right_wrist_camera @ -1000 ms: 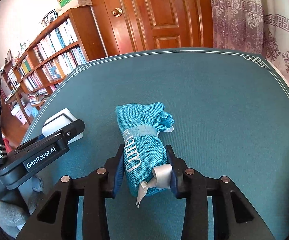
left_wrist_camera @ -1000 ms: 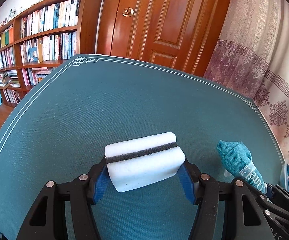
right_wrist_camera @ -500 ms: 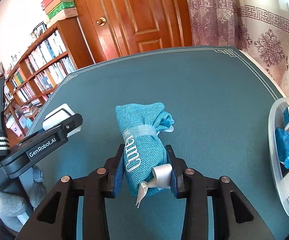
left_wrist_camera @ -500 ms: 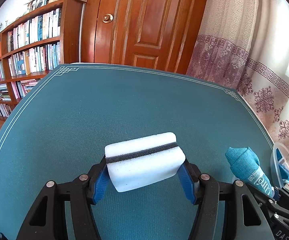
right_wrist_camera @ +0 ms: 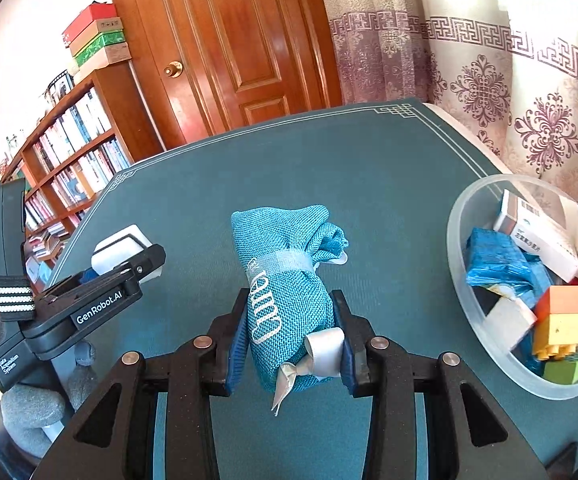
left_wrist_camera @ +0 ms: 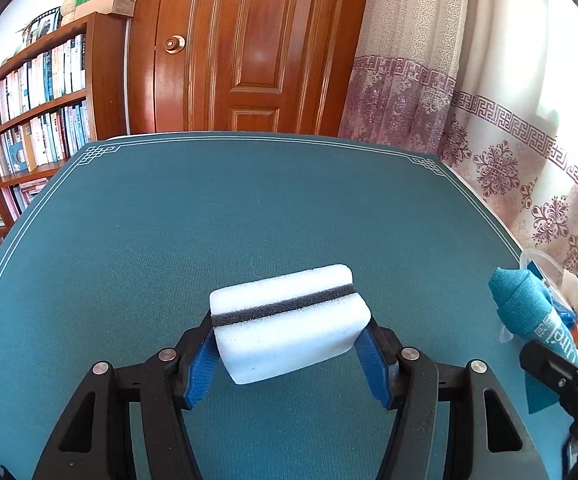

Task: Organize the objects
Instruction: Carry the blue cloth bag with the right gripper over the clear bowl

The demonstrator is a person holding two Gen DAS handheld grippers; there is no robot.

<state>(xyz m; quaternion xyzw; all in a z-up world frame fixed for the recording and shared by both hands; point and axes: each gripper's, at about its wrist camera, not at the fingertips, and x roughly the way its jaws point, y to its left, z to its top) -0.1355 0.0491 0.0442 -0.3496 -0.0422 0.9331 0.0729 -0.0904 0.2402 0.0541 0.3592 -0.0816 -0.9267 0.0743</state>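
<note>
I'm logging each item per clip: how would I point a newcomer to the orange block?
Start at the green table and go to the clear plastic bowl at its right edge, beside the curtain. Among the boxes and blue wrappers inside, the orange block sits near the front, stacked on a yellow block. It is the only orange piece there.

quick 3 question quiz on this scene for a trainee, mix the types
1. True or false: the left tool holds a sponge.
2. What does the right tool hold? A) book B) teal pouch C) toy brick
3. Fill in: the clear bowl sits to the ____ of the pouch.

Key: 1 true; 2 B; 3 right
</note>
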